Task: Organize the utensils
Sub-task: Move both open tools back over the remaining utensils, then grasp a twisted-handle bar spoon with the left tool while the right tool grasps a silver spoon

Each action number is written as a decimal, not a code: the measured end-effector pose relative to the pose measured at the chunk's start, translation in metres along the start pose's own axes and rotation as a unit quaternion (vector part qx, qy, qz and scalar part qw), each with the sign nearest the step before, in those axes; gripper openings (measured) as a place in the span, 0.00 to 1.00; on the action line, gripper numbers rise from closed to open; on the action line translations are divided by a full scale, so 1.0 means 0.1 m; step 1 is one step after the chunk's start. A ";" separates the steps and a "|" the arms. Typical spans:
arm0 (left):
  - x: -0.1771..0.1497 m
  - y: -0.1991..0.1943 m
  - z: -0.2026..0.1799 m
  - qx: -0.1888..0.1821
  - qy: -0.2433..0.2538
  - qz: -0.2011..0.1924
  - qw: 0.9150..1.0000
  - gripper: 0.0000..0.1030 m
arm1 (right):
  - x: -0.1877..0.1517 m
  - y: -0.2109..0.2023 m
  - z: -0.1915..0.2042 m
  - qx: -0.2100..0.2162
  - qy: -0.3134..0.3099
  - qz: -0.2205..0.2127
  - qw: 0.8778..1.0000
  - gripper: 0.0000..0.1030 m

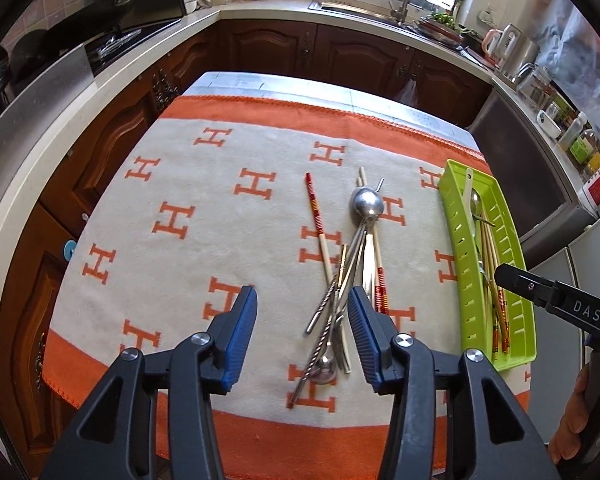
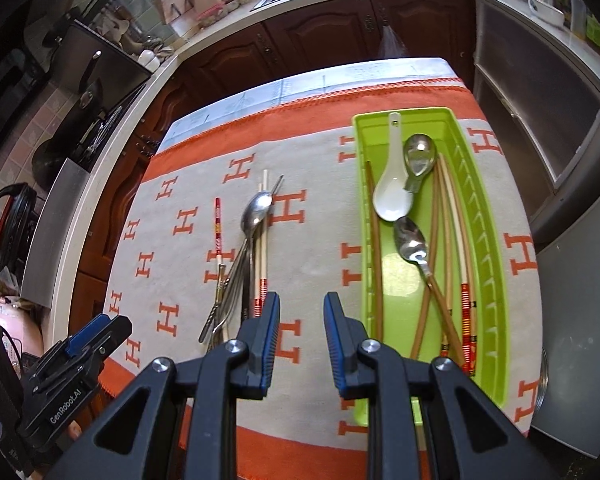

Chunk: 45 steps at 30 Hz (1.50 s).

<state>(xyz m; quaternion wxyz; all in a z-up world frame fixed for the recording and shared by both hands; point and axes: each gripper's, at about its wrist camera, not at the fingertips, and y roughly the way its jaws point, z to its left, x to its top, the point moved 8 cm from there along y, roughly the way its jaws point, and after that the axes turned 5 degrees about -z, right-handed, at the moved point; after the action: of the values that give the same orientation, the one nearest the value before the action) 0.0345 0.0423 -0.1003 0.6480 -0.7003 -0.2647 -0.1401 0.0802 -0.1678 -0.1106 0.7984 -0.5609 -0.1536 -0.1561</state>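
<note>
A green slotted tray (image 2: 482, 216) (image 1: 466, 280) lies on the right of the blanket. It holds a white ceramic spoon (image 2: 392, 196), two metal spoons (image 2: 410, 242) and several chopsticks (image 2: 460, 264). Left of it a pile of metal spoons and chopsticks (image 1: 356, 252) (image 2: 252, 248) lies on the blanket, with one red-banded chopstick (image 1: 318, 220) beside it. My left gripper (image 1: 302, 320) is open and empty, above the near end of the pile. My right gripper (image 2: 302, 326) is open and empty, above the blanket between the pile and the tray.
An orange and grey blanket with H marks (image 1: 220, 208) covers the table. Wooden kitchen cabinets (image 1: 300, 52) and a counter with a sink (image 1: 380, 12) ring the table. A steel appliance (image 2: 540, 128) stands at the right.
</note>
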 end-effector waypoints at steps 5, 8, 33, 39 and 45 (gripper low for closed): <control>-0.08 0.16 0.17 -0.007 -0.005 0.020 1.000 0.44 | -0.08 0.13 0.14 0.005 -0.004 0.008 1.000 0.22; -0.09 0.29 0.19 -0.021 -0.003 0.030 0.999 0.44 | -0.13 0.24 0.21 0.003 -0.009 0.017 1.000 0.22; -0.25 1.24 -0.18 -0.094 0.119 0.105 0.983 0.32 | -0.21 0.91 0.40 -0.017 -0.005 0.039 0.999 0.22; -0.13 1.33 -0.24 -0.096 0.126 0.093 0.983 0.32 | -0.11 1.10 0.46 -0.011 -0.020 0.036 0.999 0.22; -0.06 1.38 -0.29 -0.096 0.130 0.085 0.983 0.08 | -0.03 1.25 0.45 -0.009 -0.019 0.035 0.999 0.22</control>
<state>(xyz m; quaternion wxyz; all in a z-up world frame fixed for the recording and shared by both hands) 0.1100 0.0100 -0.2157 0.6166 -0.7547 -0.1028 -0.1993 0.1266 -0.0852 -0.2035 0.7954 -0.5756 -0.1478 -0.1189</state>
